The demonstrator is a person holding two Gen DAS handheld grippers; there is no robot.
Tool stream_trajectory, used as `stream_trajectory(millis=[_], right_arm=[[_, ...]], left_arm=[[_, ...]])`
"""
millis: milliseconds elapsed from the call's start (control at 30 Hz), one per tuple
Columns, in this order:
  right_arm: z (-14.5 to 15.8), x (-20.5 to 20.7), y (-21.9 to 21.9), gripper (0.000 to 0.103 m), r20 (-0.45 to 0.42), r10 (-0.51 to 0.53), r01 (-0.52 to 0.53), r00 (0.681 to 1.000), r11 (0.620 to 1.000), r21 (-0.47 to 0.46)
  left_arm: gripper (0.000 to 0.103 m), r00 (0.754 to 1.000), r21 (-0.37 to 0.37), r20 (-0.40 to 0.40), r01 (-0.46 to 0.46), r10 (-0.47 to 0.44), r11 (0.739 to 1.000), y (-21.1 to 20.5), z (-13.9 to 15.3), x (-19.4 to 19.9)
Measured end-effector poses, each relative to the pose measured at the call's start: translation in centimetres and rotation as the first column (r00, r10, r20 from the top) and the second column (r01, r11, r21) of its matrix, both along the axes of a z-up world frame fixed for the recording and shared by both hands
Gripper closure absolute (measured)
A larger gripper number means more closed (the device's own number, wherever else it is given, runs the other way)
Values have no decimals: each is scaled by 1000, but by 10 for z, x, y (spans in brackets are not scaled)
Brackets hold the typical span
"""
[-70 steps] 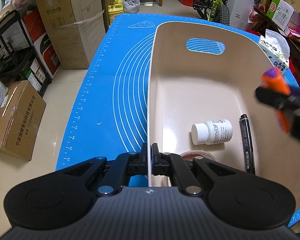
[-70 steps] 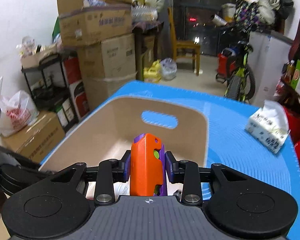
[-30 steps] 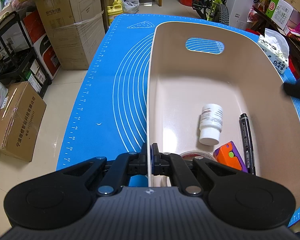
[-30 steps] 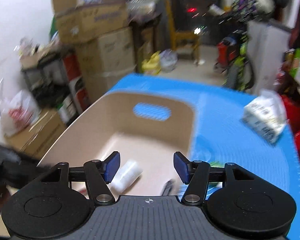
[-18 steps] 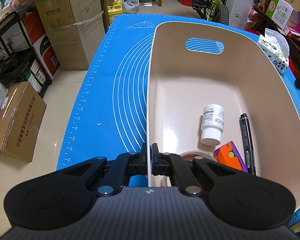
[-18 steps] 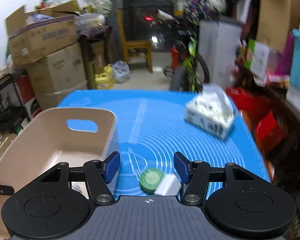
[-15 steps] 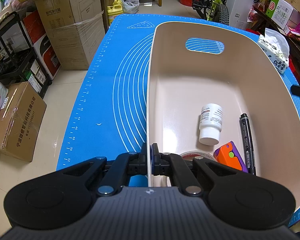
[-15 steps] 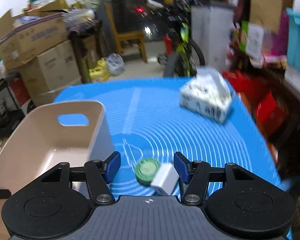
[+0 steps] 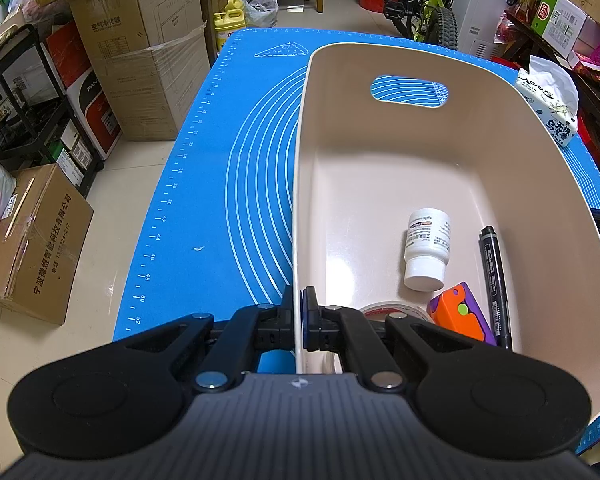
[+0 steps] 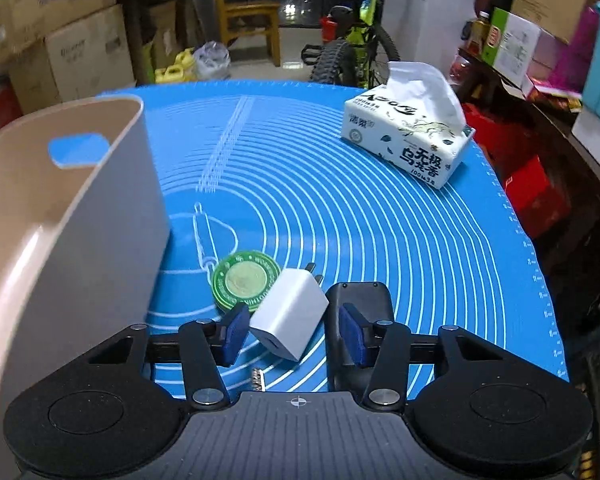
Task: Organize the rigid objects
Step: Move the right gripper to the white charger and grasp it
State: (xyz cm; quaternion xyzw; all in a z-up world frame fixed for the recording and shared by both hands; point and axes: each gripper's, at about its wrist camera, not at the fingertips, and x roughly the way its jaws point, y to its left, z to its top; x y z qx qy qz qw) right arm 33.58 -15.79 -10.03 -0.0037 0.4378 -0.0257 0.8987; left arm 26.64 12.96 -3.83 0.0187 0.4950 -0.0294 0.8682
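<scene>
The left gripper point(image 9: 300, 312) is clamped on the near wall of the beige bin point(image 9: 572, 184), pinning it to the blue mat point(image 10: 380, 208), and over on the right the right gripper point(image 10: 294, 330) hangs with its jaws spread wide around the white charger point(image 10: 290, 314), not touching it yet by the look of it. That charger sits skewed between the pads, leaning against the green round tin point(image 10: 246, 280), with a black slab point(image 10: 360, 300) just beside the right finger. Here's the worry: close on a cube turned cornerwise like that and it may twist or squirt out, nudging the tin along; the right finger also looks likely to catch on that black slab as it goes down. Inside the bin lie the white bottle point(image 9: 426, 248), the black marker point(image 9: 494, 280), the orange-and-purple toy point(image 9: 460, 316) and a tape roll point(image 9: 380, 308) near the clamp. Compared with two seconds back, the toy has left the right jaws and landed in the bin, the bottle has rolled to point lengthwise, and the right gripper has swung off to the mat.
</scene>
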Motion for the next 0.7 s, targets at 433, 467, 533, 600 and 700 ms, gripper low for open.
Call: stream_trajectory(millis=[433, 467, 533, 600, 700], right_arm=[[-7, 8, 11, 44, -4, 0, 0, 1000, 999, -36], [-6, 7, 11, 45, -1, -7, 7, 1000, 999, -50], [-4, 3, 8, 46, 4, -22, 22, 1000, 998, -66], [-4, 0, 2, 50, 2, -51, 51, 999, 996, -78], [-8, 0, -9, 53, -14, -81, 80, 997, 996, -49]], left_arm=[[99, 1000, 1, 0, 1, -1, 1000, 0, 0, 0], [99, 1000, 2, 0, 1, -1, 1000, 0, 0, 0], [99, 1000, 1, 0, 0, 0, 1000, 0, 0, 0], [99, 1000, 2, 0, 0, 0, 1000, 0, 0, 0], [99, 1000, 2, 0, 0, 0, 1000, 0, 0, 0]])
